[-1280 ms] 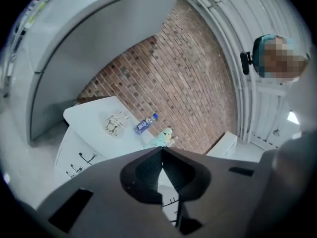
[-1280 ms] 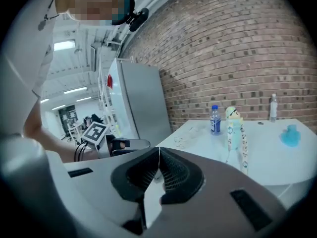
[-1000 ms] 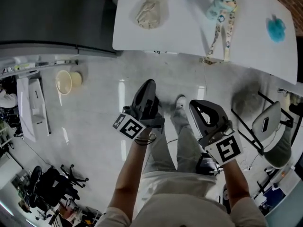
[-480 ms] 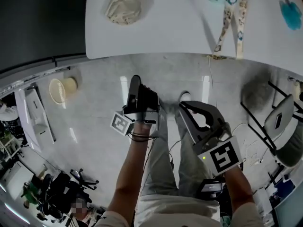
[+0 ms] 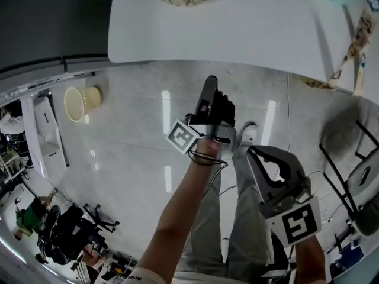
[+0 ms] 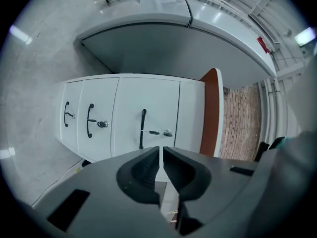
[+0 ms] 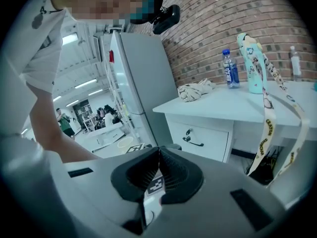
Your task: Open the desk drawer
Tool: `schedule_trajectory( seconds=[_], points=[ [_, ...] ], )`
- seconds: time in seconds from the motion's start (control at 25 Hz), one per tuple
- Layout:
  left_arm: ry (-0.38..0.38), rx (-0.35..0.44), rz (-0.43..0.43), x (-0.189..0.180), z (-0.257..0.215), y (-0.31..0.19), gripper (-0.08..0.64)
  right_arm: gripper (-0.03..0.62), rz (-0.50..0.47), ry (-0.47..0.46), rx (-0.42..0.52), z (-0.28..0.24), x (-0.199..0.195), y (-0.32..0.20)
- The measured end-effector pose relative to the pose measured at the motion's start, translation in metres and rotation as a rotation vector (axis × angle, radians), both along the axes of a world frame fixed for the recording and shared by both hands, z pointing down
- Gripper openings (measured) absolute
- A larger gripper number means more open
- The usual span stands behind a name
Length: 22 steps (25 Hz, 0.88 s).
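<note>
Where the left claw (image 6: 161, 152) points, the desk drawers (image 6: 130, 110) sit closed

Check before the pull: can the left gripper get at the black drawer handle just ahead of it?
Probably yes: nothing stands between the left gripper and the handle, but its shut jaws must open first.

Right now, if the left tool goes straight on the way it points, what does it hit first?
Most likely the white desk's drawer front, close to its black handle and keyed lock. The left tool is shut and empty, and nothing shows in between. Depth is hard to judge from this view.
</note>
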<state>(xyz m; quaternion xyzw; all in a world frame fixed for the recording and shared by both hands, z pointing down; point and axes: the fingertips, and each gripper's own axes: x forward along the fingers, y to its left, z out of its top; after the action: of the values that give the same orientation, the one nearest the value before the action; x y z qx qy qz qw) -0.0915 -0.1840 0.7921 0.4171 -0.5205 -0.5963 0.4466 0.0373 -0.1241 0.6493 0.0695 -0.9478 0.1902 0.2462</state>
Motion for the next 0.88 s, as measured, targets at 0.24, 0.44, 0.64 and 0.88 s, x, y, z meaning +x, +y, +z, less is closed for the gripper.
schedule_trajectory(
  seconds=[0.24,0.44,0.64,0.88],
  points=[
    [-0.016,0.051,-0.016,-0.019,0.034,-0.032,0.144,0.026,0.014,-0.009,0.02,0.014,-0.014,0.0],
    [0.007,0.067,-0.082,-0.039,0.052,-0.054,0.268,0.028,0.018,-0.016,0.032,0.012,-0.035,0.0],
    [-0.055,0.077,-0.014,-0.026,0.052,-0.079,0.288,0.028,0.019,-0.029,0.02,0.012,-0.038,-0.001],
    [-0.012,0.09,-0.086,-0.034,0.055,-0.092,0.196,0.028,0.007,-0.025,-0.002,0.016,-0.035,0.001]
  ],
)
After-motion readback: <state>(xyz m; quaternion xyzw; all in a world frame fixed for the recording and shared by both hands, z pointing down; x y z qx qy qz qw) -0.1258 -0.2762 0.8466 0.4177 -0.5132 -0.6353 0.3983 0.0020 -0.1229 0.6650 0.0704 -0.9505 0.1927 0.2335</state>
